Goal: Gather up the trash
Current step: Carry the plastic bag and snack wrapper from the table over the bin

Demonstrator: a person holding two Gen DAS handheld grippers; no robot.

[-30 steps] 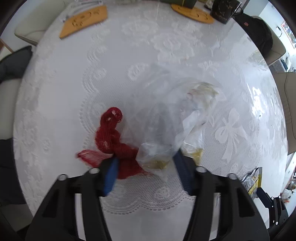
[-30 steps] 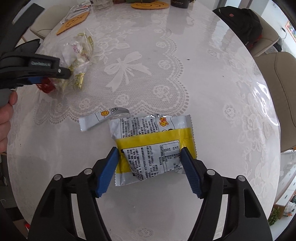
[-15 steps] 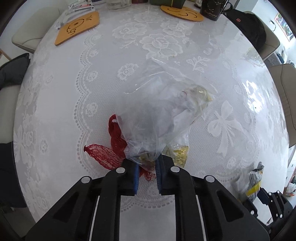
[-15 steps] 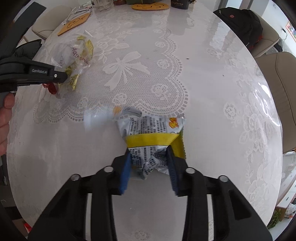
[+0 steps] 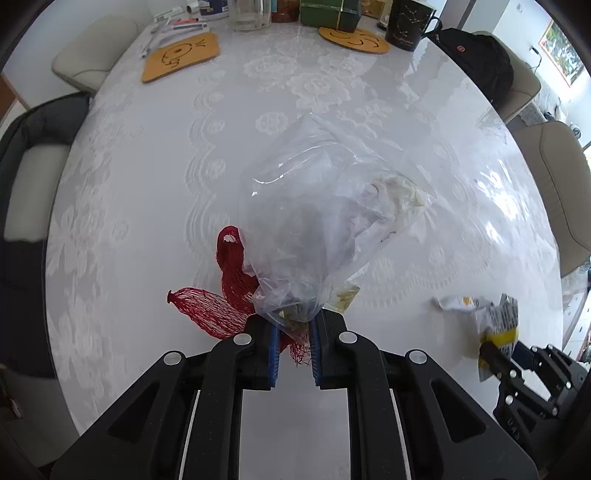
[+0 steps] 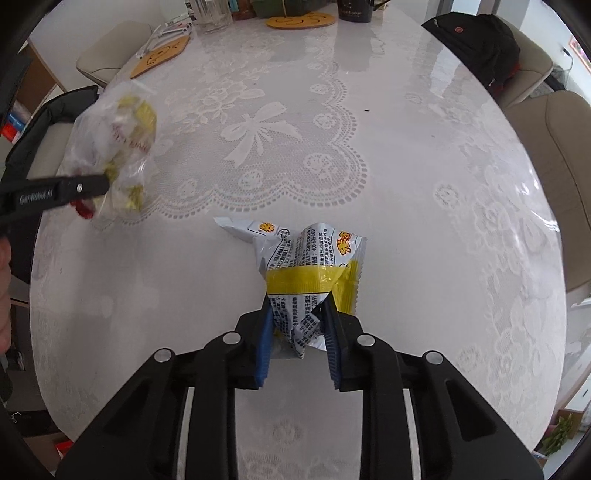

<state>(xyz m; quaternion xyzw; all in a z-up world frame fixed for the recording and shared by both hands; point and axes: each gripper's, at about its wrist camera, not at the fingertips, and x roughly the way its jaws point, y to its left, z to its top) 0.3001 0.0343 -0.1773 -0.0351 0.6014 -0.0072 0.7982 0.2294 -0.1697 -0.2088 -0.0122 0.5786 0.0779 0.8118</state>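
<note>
Left gripper (image 5: pixel 293 328) clamped on the neck of a clear plastic bag (image 5: pixel 325 221) with red netting (image 5: pixel 221 306) beside it, right gripper (image 6: pixel 297 317) having just closed on a crumpled yellow snack wrapper (image 6: pixel 314 266), both above the white lace-covered table (image 6: pixel 406 166)

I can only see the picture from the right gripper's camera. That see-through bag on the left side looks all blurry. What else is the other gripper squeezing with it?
Observer: The left gripper pinches the clear bag together with a red mesh net; your view shows only a red speck.
Operator: Is the net hanging down?
Observer: It fans out to the gripper's left, a loop sticking up beside the bag.
Operator: What's the black cup at the far end like?
Observer: The black mug carries a white star-line pattern and stands next to a round wooden coaster.
Operator: Does my snack wrapper show there?
Observer: Yes, the yellow and white wrapper sits crumpled in the right gripper at the lower right edge.
</note>
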